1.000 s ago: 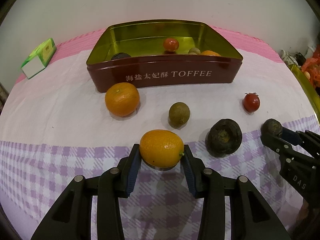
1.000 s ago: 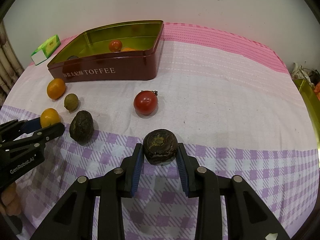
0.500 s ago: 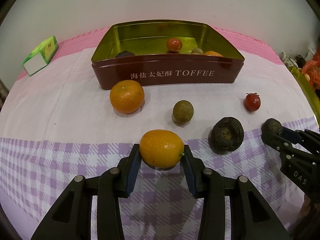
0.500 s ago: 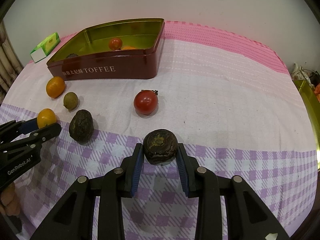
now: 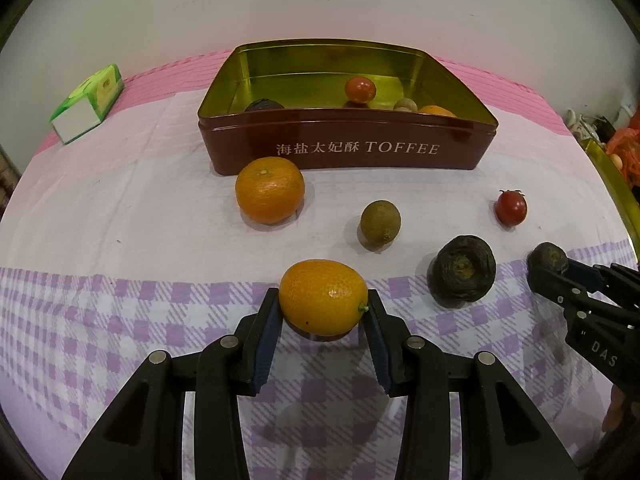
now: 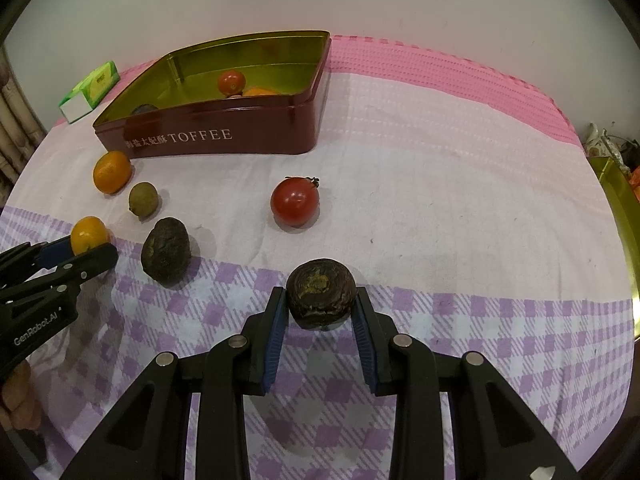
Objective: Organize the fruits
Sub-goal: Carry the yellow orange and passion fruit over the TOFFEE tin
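Fruit lies scattered over a worktop [image 5: 120, 208] covered by a cloth, pale in the middle and purple-checked toward the near edge. The left gripper [image 5: 323, 316] has its jaws clenched on an oval orange kumquat [image 5: 323, 297], blue pads pressing both ends; whether the fruit rests on the cloth or is just above it cannot be told. The right gripper [image 6: 320, 312] grasps a dark wrinkled fruit [image 6: 321, 293] in the same way, over the checked part of the cloth. Between the two held fruits lies a second dark wrinkled fruit [image 5: 462, 275], alone on the cloth, near the edge of the checks.

Farther back on the pale cloth sit a round tangerine [image 5: 269, 190], just in front of the tin's left end, a small olive-green fruit [image 5: 380, 222] to its right, and a cherry tomato [image 5: 511, 208] well apart on the right side.

At the back stands an open maroon tin [image 5: 360, 152] with a gold interior and "TOFFEE" printed on its front wall. Inside it are a red tomato [image 5: 360, 89], a dark fruit [image 5: 264, 105] at the left, a pale brownish small fruit [image 5: 405, 105] and an orange fruit [image 5: 437, 111] at the right, partly hidden by the front wall. A green-and-white carton [image 5: 89, 104] lies off to the left of the tin.
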Tool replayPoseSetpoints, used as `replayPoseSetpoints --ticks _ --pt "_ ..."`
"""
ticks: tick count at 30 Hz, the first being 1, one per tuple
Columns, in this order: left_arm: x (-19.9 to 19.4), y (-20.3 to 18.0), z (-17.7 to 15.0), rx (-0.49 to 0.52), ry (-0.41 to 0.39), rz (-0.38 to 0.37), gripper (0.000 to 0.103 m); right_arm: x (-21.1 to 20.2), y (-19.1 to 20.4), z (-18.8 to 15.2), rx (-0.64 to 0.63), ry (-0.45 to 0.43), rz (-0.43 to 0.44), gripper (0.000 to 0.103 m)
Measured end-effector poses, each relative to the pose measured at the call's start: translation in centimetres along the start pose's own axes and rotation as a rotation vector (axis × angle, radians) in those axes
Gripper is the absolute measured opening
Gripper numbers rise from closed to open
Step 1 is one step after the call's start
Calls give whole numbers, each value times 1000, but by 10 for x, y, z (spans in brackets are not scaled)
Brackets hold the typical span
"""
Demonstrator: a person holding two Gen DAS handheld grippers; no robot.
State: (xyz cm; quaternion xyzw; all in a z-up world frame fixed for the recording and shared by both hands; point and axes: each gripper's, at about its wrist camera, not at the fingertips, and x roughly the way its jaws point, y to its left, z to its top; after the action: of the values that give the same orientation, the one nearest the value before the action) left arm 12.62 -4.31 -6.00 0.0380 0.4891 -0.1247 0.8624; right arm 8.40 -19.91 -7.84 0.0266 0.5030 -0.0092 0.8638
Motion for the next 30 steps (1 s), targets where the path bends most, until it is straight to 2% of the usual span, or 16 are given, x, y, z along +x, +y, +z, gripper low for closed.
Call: replayPoseSetpoints --ticks 11,20,30 --pt "-5 3 6 -9 -6 6 42 -13 5 5 -20 0 11 30" --pt "-18 10 18 -26 -42 -9 42 -23 14 18 -41 -14 34 30" --pt "-36 18 48 -29 -114 -17 42 -39 30 65 -77 -78 63 30"
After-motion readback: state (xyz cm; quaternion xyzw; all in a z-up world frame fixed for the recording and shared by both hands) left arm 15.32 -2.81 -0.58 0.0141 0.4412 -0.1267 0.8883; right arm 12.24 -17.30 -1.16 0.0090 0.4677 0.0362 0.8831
